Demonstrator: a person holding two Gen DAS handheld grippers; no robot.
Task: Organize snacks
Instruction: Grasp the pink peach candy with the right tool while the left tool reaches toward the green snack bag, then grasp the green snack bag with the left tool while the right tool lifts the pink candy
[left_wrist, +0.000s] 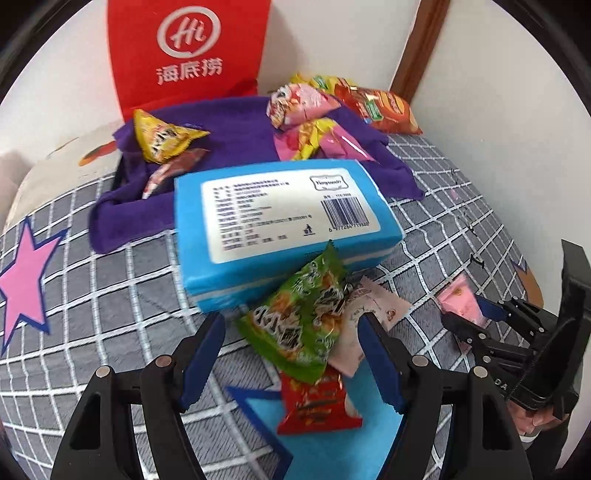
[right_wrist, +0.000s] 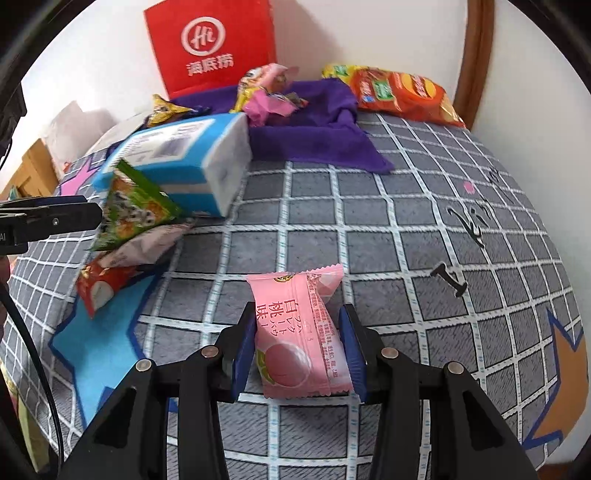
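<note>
Right claw (right_wrist: 301, 354) is clamped on a pink packet (right_wrist: 301, 336), both blue pads against its long side edges; the grip across the narrow width looks chosen because that is the only span the jaws can close over. The packet's long axis runs straight out along the fingers, its crimped far end pointing away from the camera toward the purple cloth (right_wrist: 314, 129), its printed face up. It sits at or just above the checked bed cover (right_wrist: 406, 229); I cannot tell whether it is lifted clear. Left claw (left_wrist: 295, 354) stands wide with nothing pressed between the pads, set over a small heap: a green packet (left_wrist: 303, 314) on top, a pale packet (left_wrist: 373, 314) under it to the right, a red packet (left_wrist: 314, 402) nearest the camera. The green packet leans against a blue tissue pack (left_wrist: 280, 218), long axis tilted up and away toward it. Judgement: the wide jaws straddle the heap to take the green packet next. More snacks lie on the purple cloth in front of a red bag (left_wrist: 188, 51), which looks like the gathering spot; an orange bag (right_wrist: 402, 94) rests at the cloth's far right corner.
</note>
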